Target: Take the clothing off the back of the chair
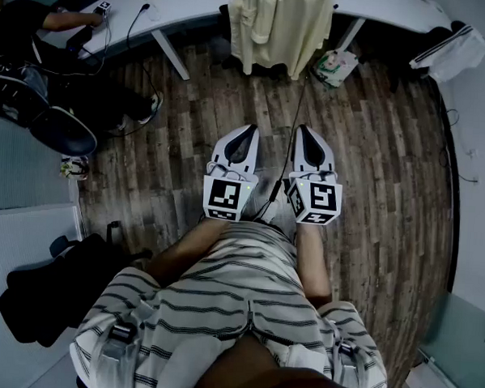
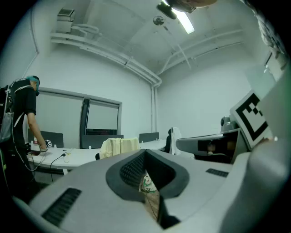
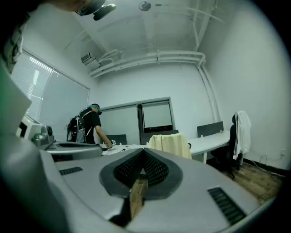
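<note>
Pale yellow clothing over chair, long axis vertical, hem floorward

Pale yellow clothing, brown wood floor, white left claw, white right claw (black-and-white markers), dark-striped shirt

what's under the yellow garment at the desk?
The pale yellow clothing hangs over a chair and covers nearly all of it; only a dark edge shows beside the cloth. Seat and base are hidden. The white desk stands behind.
</note>
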Action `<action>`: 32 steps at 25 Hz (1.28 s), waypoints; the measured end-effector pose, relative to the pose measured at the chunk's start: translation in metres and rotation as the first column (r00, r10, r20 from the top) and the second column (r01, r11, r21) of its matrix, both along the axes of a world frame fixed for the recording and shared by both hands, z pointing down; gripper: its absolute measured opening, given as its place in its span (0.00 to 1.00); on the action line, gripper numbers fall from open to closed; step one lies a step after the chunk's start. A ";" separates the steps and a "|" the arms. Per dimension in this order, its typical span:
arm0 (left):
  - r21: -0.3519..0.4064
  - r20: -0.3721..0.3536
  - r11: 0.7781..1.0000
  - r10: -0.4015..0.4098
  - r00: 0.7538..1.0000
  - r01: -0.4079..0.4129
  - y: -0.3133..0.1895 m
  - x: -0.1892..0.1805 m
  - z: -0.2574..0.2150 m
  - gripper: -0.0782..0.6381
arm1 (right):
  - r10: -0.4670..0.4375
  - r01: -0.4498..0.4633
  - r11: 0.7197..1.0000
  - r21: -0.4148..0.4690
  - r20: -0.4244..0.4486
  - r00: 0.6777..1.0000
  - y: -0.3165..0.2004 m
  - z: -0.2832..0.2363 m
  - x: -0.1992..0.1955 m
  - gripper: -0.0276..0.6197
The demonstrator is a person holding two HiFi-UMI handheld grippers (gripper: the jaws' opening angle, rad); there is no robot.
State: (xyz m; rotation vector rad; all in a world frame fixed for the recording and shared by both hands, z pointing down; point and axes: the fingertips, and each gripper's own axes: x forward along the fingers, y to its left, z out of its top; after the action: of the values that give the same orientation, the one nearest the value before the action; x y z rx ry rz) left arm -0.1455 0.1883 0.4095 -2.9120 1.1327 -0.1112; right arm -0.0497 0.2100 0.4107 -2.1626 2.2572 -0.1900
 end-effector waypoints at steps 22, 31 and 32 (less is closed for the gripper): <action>0.002 0.004 0.999 -0.049 0.999 0.049 0.021 0.027 -0.002 0.14 | -0.040 0.039 0.999 0.026 0.005 0.999 0.019 -0.003 0.031 0.07; -0.024 0.050 0.996 -0.084 0.995 0.085 0.031 0.044 0.017 0.14 | -0.082 0.082 0.997 0.008 0.025 0.996 0.023 0.014 0.045 0.07; -0.026 0.053 0.996 -0.089 0.995 0.090 0.030 0.045 0.019 0.14 | -0.088 0.088 0.996 0.005 0.028 0.996 0.022 0.016 0.045 0.07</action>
State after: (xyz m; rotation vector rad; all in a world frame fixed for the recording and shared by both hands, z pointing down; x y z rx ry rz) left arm -0.1010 0.2186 0.4280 -2.8649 1.2640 -0.2039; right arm -0.0044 0.2318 0.4264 -2.0471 2.3371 -0.2146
